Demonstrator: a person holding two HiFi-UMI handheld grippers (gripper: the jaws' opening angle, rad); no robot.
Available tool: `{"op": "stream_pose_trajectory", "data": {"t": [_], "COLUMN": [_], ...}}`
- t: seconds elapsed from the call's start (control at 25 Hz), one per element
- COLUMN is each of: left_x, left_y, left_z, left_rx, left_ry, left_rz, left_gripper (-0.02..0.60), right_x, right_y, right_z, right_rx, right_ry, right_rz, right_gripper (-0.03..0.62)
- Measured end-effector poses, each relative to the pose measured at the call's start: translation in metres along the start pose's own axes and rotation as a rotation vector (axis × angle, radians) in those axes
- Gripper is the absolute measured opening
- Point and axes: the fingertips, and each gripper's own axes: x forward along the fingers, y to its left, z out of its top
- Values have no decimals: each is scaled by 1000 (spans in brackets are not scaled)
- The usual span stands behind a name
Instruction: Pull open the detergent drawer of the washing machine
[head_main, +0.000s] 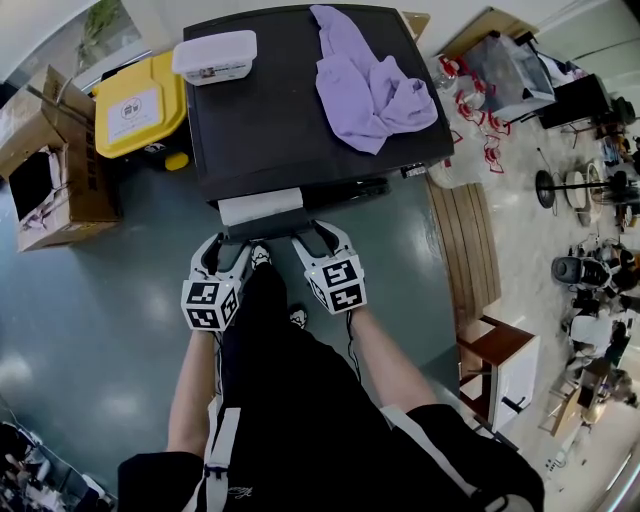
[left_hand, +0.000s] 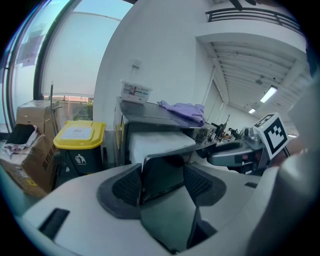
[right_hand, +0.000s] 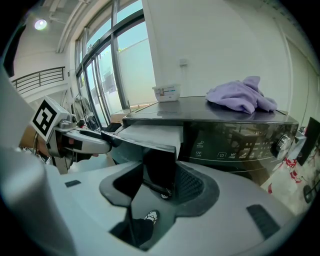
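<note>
While both tools sit low at the machine's front, we note the left gripper (head_main: 232, 243) (left_hand: 163, 175) pinching the dark front panel of the detergent drawer (head_main: 258, 206) (left_hand: 160, 142) (right_hand: 150, 134). The panel fills the gap between its pads. The right gripper (head_main: 318, 238) (right_hand: 159, 175) is just beside it, jaws wide but clamped on the panel's other end. Both tools point forward and down, marker cubes up. The left forearm (head_main: 195, 390) and right forearm (head_main: 385, 365), both bare, run back from them roughly parallel, either side of the person's legs.

The drawer stands partly out of the washing machine (head_main: 290, 110), its white tray exposed just beyond the jaws. Farther ahead on the lid are a purple cloth (head_main: 370, 85) past the right tool and a white box (head_main: 215, 56) past the left. A yellow-lidded bin (head_main: 140, 105) stands ahead and out to the left.
</note>
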Motion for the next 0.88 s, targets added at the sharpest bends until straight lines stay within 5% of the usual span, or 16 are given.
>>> {"op": "stream_pose_trajectory", "data": {"t": [0.88], "left_x": [-14], "left_y": [-14], "left_z": [-11], "left_rx": [-8], "left_ry": [-9], "left_rz": [4], "left_gripper": [267], "right_x": [-17], "right_y": [7], "right_z": [-13], "right_rx": [5], "right_ry": [4], "right_rz": [-3], "right_gripper": [201]}}
